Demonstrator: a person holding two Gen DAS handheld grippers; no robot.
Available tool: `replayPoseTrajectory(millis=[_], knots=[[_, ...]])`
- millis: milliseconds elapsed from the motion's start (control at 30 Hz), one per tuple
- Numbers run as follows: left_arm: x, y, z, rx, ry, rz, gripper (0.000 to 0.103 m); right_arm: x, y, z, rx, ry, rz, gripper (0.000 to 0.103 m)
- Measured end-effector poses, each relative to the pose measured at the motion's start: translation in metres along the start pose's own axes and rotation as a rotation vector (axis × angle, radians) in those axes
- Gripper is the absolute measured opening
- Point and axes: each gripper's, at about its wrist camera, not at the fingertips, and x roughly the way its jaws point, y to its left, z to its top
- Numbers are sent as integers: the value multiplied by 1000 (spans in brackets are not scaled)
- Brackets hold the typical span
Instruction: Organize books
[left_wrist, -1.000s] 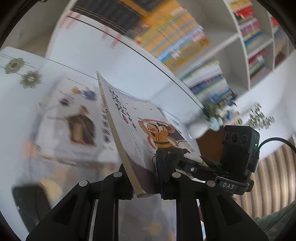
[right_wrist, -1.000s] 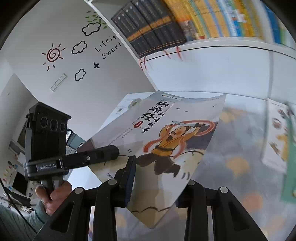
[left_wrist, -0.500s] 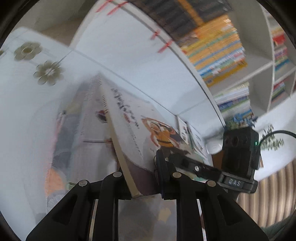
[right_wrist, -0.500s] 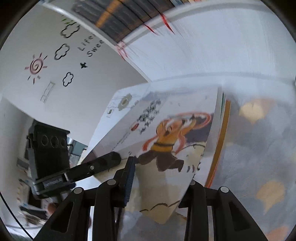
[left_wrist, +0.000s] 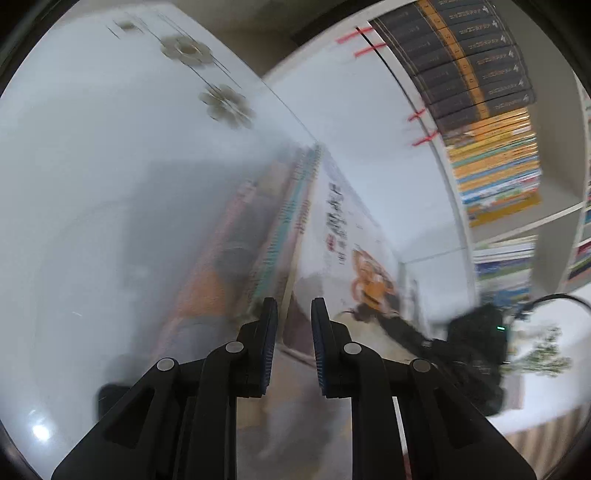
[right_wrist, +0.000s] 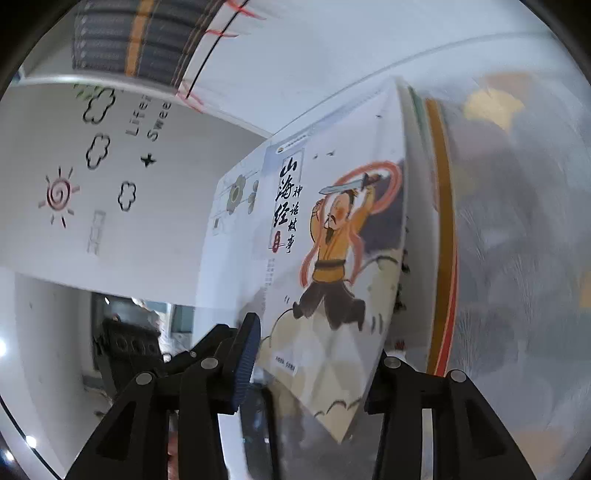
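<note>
The picture book (right_wrist: 332, 240), white-covered with a figure in yellow swinging a sword, lies tilted on top of a stack of books (right_wrist: 439, 221) with teal and orange edges. In the left wrist view my left gripper (left_wrist: 293, 332) is shut on the near spine corner of the book (left_wrist: 351, 236), beside the stack (left_wrist: 266, 236). My right gripper (right_wrist: 317, 350) has its jaws opening. The book's lower corner is still between them, with the left pad (right_wrist: 245, 354) just off the cover and the right finger mostly hidden behind the book.
The stack rests on a white table with flower prints (left_wrist: 221, 103). Behind it stands a white bookcase (left_wrist: 480, 74) with dark and yellow volumes. The right gripper's body (left_wrist: 476, 332) shows blurred at right; the left gripper's body (right_wrist: 125, 343) shows at lower left.
Both grippers came down with the book, rolling as they went, and it now rests against the stack. The right jaws have spread apart; the left still pinches the spine corner.
</note>
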Motion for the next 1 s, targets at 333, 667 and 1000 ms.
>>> replayPoseTrajectory(millis=[333, 667, 1000], knots=[[-17, -30, -39, 76, 21, 48, 17, -57, -27, -53, 69, -7, 40, 45], [80, -167, -126, 419, 326, 24, 47, -229, -144, -112, 220, -194, -116, 55], [202, -283, -175, 652, 432, 109, 61, -379, -228, -96, 280, -388, -323, 69]])
